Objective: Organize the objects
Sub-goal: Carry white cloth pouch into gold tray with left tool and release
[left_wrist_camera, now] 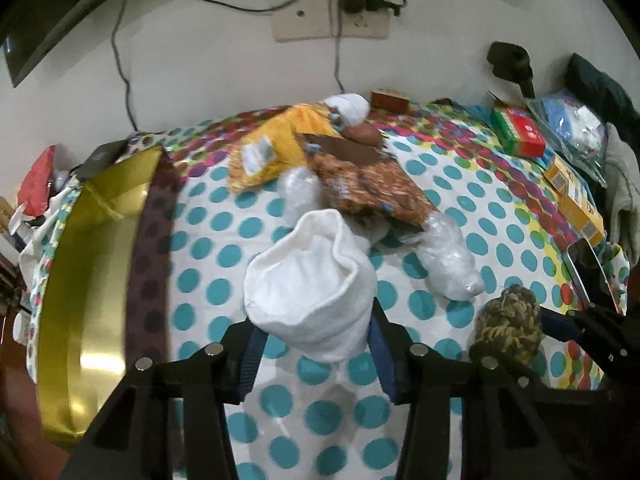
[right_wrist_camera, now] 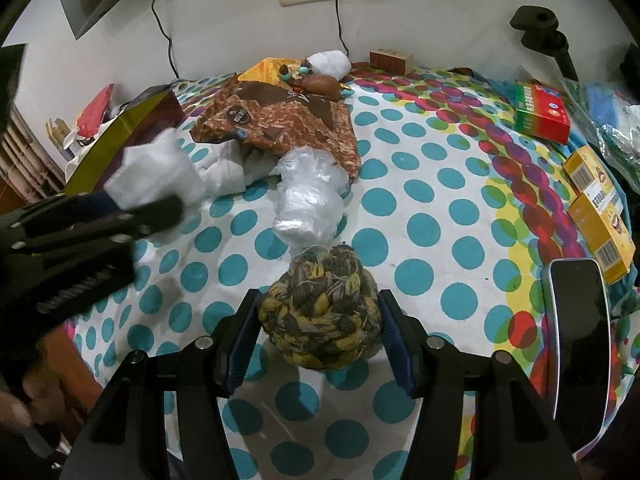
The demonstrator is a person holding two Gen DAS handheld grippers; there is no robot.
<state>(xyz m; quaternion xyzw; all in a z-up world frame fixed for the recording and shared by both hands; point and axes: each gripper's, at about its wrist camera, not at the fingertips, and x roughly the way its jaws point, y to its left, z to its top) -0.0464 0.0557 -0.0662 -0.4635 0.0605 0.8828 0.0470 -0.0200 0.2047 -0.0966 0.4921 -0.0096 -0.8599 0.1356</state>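
Left gripper (left_wrist_camera: 314, 330) is clamped on the white sock (left_wrist_camera: 310, 284) at centre frame, lifted clear of the spotted bed (left_wrist_camera: 440, 184). Right gripper (right_wrist_camera: 318, 326), lower centre, pinches the camo sock ball (right_wrist_camera: 320, 316). Gold box (left_wrist_camera: 92, 280) sits at the left edge.

Black tool (left_wrist_camera: 314, 354), seemingly blue-padded fingers (left_wrist_camera: 251, 360)

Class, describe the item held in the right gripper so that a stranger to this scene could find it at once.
Start at the polka-dot cloth covering the table. Near its front edge, just ahead of the crumpled clear plastic bag, the right gripper is shut on a rolled sock bundle. It is the only one patterned in olive, yellow and brown; the bundle in the left gripper is plain white.
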